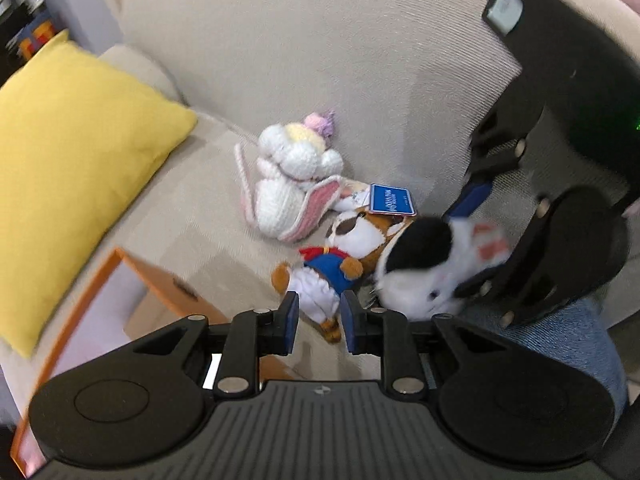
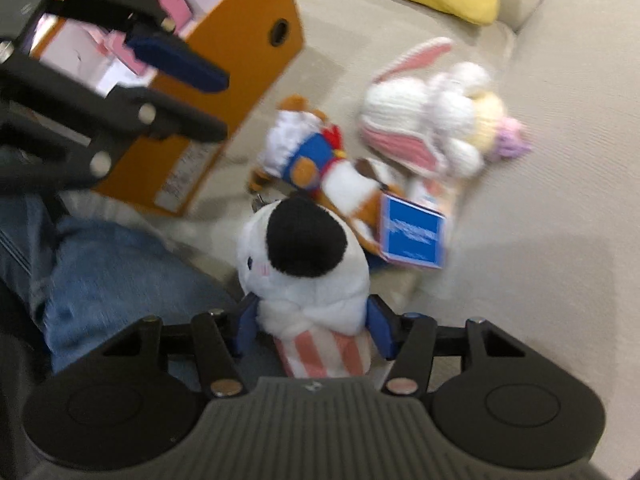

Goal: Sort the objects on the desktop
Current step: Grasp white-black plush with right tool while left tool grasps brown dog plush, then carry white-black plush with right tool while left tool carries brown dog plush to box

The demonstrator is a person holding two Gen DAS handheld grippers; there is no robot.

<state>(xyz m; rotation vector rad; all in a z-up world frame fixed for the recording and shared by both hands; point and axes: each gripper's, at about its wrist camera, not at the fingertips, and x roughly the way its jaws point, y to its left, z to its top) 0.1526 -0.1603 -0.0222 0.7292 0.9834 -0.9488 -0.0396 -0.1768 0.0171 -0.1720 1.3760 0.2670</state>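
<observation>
My right gripper is shut on a black-and-white plush with a pink-striped base, held above the beige sofa; it also shows in the left wrist view. A brown plush in a blue outfit with a blue tag lies on the sofa, also seen in the right wrist view. A white crocheted bunny lies beside it, also in the right wrist view. My left gripper is empty, its jaws a little apart, near the brown plush's feet.
An orange storage box stands on the sofa at the left and holds pink items; its rim shows in the left wrist view. A yellow cushion leans at the sofa's left. The person's jeans-clad knee is close below.
</observation>
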